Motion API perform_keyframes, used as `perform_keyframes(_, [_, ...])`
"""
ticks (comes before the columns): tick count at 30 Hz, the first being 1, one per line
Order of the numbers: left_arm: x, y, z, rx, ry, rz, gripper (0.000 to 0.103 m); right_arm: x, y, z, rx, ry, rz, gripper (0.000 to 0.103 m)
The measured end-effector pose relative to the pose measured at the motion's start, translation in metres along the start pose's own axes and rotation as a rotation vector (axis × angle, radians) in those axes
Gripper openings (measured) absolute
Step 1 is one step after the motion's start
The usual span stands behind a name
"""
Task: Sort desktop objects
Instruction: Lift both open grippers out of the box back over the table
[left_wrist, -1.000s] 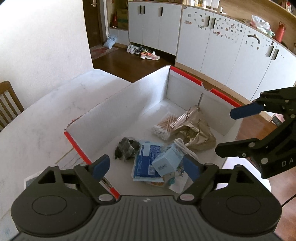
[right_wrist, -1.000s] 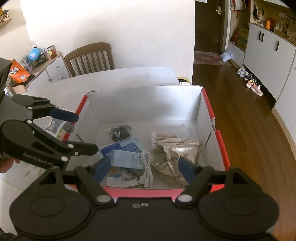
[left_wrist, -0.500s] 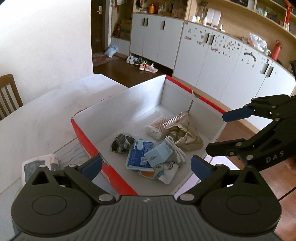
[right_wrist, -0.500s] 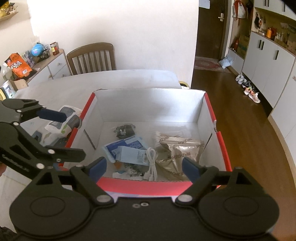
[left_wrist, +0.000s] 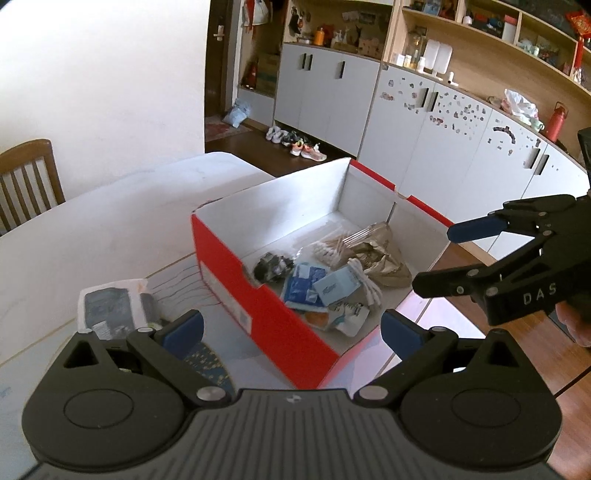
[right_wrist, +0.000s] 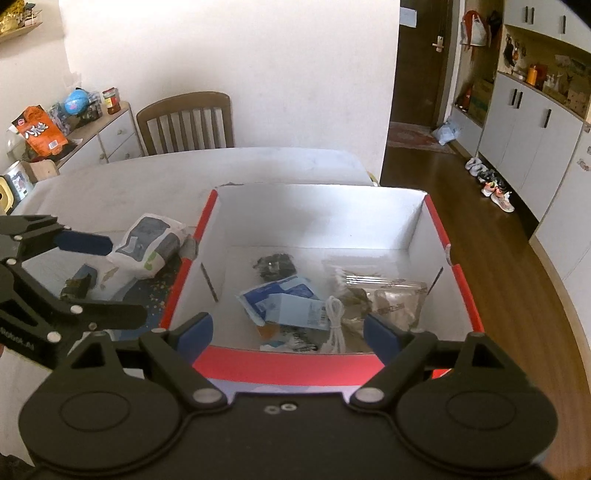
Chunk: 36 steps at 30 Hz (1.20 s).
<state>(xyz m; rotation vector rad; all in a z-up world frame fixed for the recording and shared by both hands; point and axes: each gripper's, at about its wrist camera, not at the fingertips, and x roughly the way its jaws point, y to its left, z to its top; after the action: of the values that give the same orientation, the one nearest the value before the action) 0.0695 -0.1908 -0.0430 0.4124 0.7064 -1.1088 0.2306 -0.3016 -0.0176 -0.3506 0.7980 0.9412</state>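
Observation:
A red shoebox (left_wrist: 258, 306) (right_wrist: 288, 365) with a white inside stands open on the white table. In it lie a light blue carton (left_wrist: 336, 286) (right_wrist: 295, 308), a blue pack (left_wrist: 301, 284), a white cable (left_wrist: 365, 280) (right_wrist: 334, 325), cotton swabs (left_wrist: 332, 251), a crumpled foil bag (left_wrist: 384, 258) (right_wrist: 395, 299) and a black bundle (left_wrist: 271, 266) (right_wrist: 275, 264). My left gripper (left_wrist: 291, 328) (right_wrist: 127, 280) hovers open over the box's left corner, holding nothing. My right gripper (right_wrist: 288, 334) (left_wrist: 432, 258) is open above the near wall, also with nothing in it.
A white and grey pouch (left_wrist: 110, 306) (right_wrist: 147, 247) lies on a dark patterned mat (right_wrist: 155, 291) left of the box, with a small dark object (right_wrist: 77, 286) beside it. A wooden chair (right_wrist: 188, 122) stands behind the table. The box sits near the table edge above wooden floor (right_wrist: 517, 295).
Both grippers have pulled back and slightly up from the box, so more of it shows. The left jaws have spread wider. The pouch beside the box has come into view.

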Motion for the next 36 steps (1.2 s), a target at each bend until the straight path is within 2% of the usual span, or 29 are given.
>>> perform_keyframes(11, [-0.032,0.034,-0.029,0.013,-0.025,0.054,0.103,0.006,0.05,0.007,-0.001,-0.009,0.008,0.089])
perform_keyframes(18, [-0.051,0.065,-0.046,-0.02,-0.052,0.061,0.103,0.013,0.083,0.015,-0.005,-0.014,0.014,0.089])
perform_keyframes(36, [-0.068,0.145,-0.088,-0.047,-0.027,0.112,0.103,0.046,0.168,0.039,-0.046,-0.018,0.051,0.089])
